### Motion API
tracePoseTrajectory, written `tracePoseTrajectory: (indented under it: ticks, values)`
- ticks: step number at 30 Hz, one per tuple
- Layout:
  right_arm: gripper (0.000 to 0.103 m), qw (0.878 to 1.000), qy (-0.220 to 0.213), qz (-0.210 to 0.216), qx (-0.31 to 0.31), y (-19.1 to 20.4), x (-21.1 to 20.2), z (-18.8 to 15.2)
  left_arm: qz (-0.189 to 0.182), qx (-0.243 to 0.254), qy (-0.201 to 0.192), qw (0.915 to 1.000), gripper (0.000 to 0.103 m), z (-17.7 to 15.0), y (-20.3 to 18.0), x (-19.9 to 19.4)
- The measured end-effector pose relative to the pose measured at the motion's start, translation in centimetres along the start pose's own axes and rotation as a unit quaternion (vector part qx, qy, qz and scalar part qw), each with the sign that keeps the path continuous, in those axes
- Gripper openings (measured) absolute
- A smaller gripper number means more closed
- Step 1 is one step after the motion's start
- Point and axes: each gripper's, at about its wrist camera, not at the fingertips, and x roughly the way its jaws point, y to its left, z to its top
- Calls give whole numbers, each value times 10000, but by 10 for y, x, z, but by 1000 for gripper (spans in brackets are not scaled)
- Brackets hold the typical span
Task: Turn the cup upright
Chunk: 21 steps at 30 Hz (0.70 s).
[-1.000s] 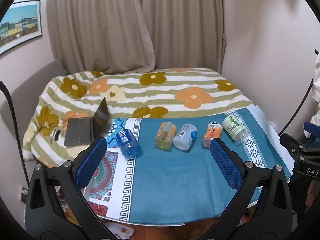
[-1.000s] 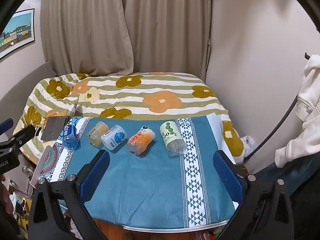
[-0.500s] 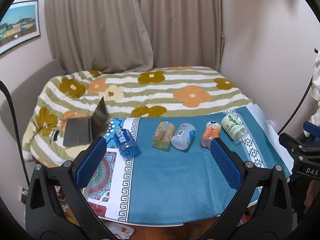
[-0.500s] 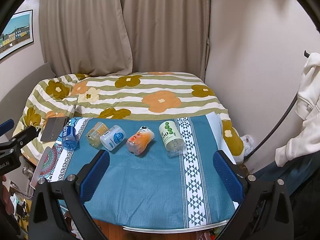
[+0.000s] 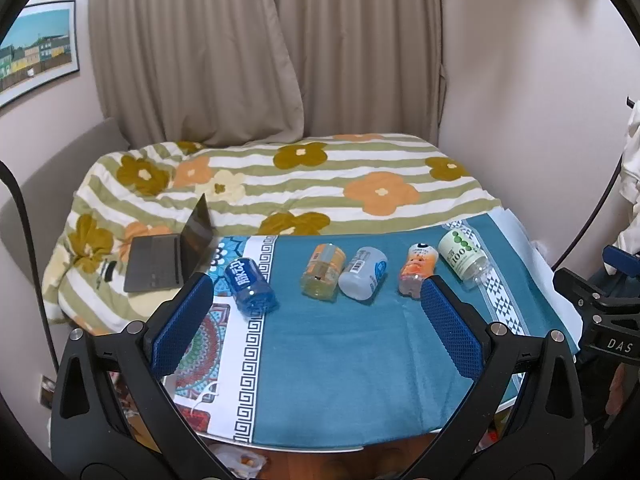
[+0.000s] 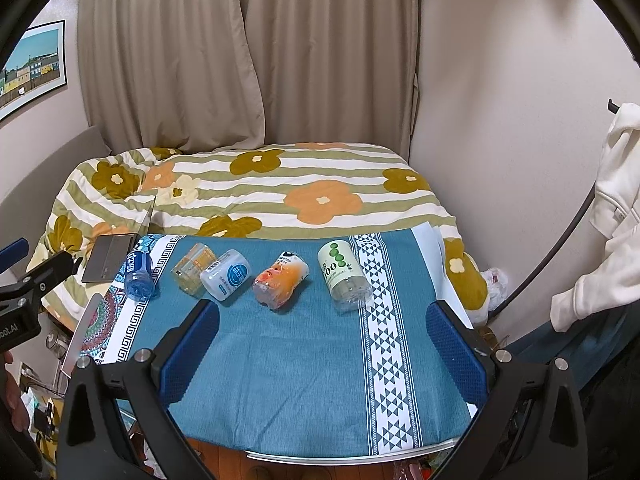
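Observation:
Several cups lie on their sides in a row on the teal cloth (image 5: 340, 360) (image 6: 288, 352). From left: a blue cup (image 5: 250, 286) (image 6: 138, 274), a yellow-orange cup (image 5: 323, 274) (image 6: 194, 266), a pale blue cup (image 5: 363, 273) (image 6: 226, 274), an orange cup (image 5: 417, 268) (image 6: 280, 278) and a white-green cup (image 5: 462, 254) (image 6: 342, 274). My left gripper (image 5: 316, 322) is open and empty, above the near half of the cloth. My right gripper (image 6: 324, 344) is open and empty, short of the cups.
An open laptop (image 5: 172, 252) (image 6: 108, 256) lies on the flowered quilt (image 5: 320, 184) left of the table. A white garment (image 6: 612, 208) hangs at right. Curtains and walls stand behind. The table's front edge (image 6: 352, 450) is near.
Both views have shifted slightly; the cups appear a little farther left and away. No cup has moved. Both grippers stay open.

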Motion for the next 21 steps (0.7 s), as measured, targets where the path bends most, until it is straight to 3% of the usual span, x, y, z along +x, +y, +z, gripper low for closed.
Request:
tracePoseTrajectory:
  ticks: [21]
  values:
    - [103,10000,5,1,9,-1,-1,0,-11,9,-1,10000,103,5,-2,-2]
